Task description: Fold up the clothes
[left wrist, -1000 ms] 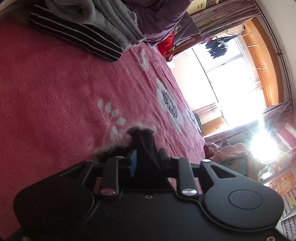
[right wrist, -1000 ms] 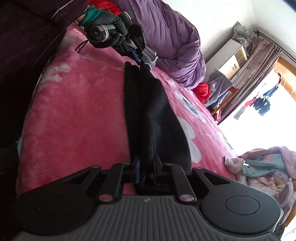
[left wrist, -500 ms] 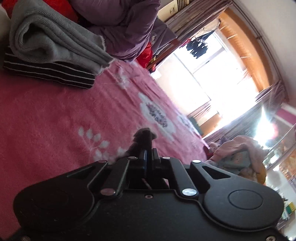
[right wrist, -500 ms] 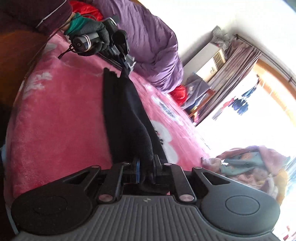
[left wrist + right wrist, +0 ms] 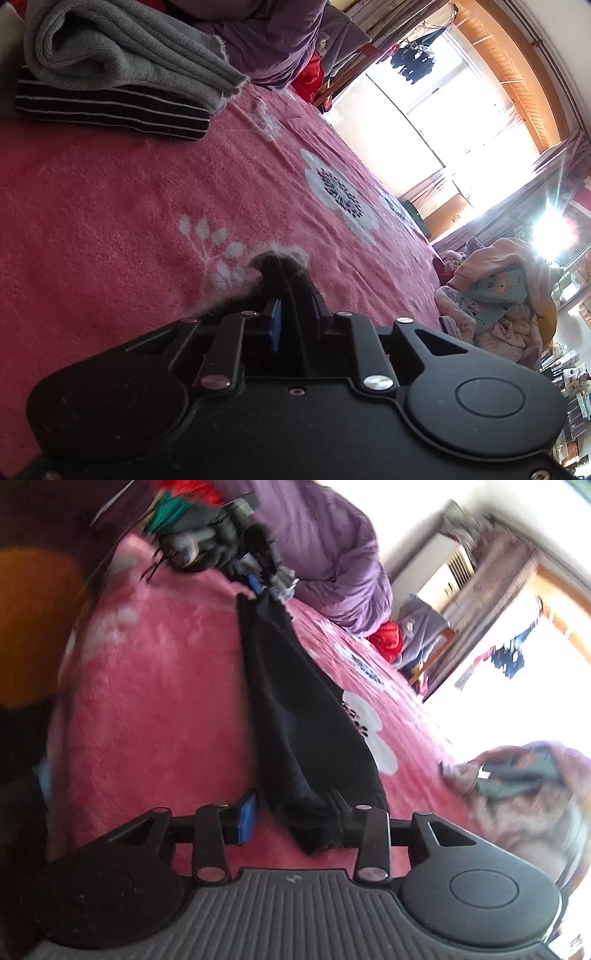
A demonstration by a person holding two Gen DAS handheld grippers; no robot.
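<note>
A long black garment (image 5: 303, 709) lies stretched in a narrow strip across the pink flowered blanket (image 5: 155, 709). My right gripper (image 5: 291, 801) is at its near end. Its jaws are opening: the cloth leans on the right finger, and the blue pad (image 5: 247, 816) stands clear of it. At the far end a gloved hand (image 5: 207, 542) holds my left gripper (image 5: 266, 587) on the garment's tip. In the left wrist view, my left gripper (image 5: 295, 299) has its jaws opening slightly. A fuzzy fold of the black garment (image 5: 277, 262) still fills the narrow gap between them.
A folded grey sweater (image 5: 122, 55) rests on a black striped piece (image 5: 110, 110) at the blanket's far left. A purple duvet (image 5: 332, 554) is heaped behind. A pile of pink clothes (image 5: 498, 295) lies off the bed's right side, toward the bright window (image 5: 424, 122).
The right jaws have spread apart and let go of the garment's near end. The left jaws closed tight on the fold, then parted a little. Both views have rolled.
</note>
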